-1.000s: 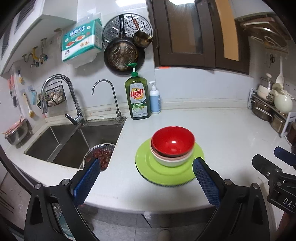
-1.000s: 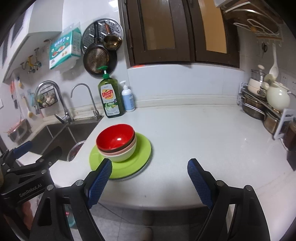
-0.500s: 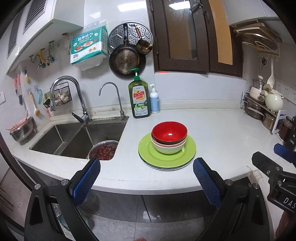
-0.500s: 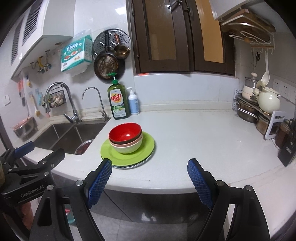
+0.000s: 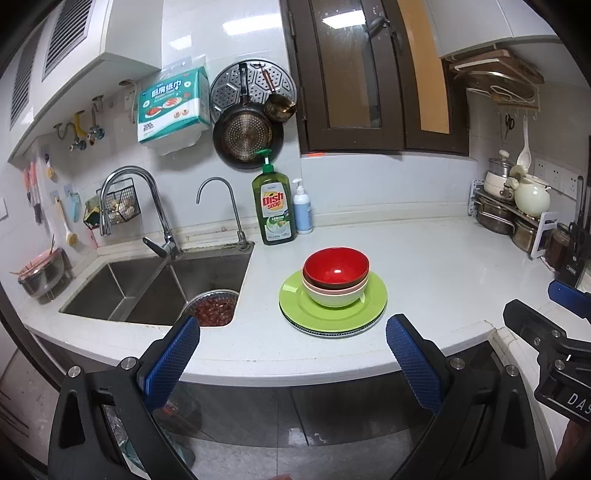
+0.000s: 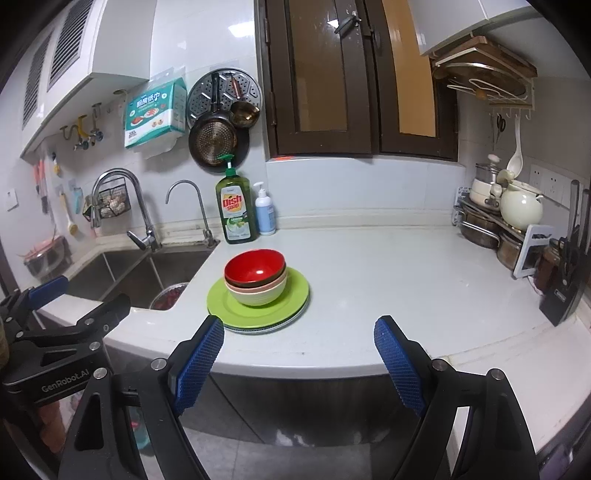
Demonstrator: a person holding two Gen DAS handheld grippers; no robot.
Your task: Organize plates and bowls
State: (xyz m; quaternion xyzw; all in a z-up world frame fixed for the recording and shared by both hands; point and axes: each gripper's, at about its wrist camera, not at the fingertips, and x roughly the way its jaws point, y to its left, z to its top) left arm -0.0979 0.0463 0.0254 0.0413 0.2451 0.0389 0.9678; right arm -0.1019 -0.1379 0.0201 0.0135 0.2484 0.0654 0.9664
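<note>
Left wrist view, left gripper point(image 5: 291, 341) spread wide and empty, bowls point(image 5: 335, 275) stacked on green plate point(image 5: 332, 308) just beyond, between its fingers, right gripper point(image 6: 299, 338) likewise spread, stack ahead-left on counter point(image 6: 388, 280).

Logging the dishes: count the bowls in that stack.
3 show, nested on the green plate: red bowl on top, pink bowl under it, pale bowl at the bottom. More could hide between them.

white countertop point(image 5: 436, 266), steel sink point(image 5: 155, 284), tiled wall point(image 5: 192, 33)
</note>
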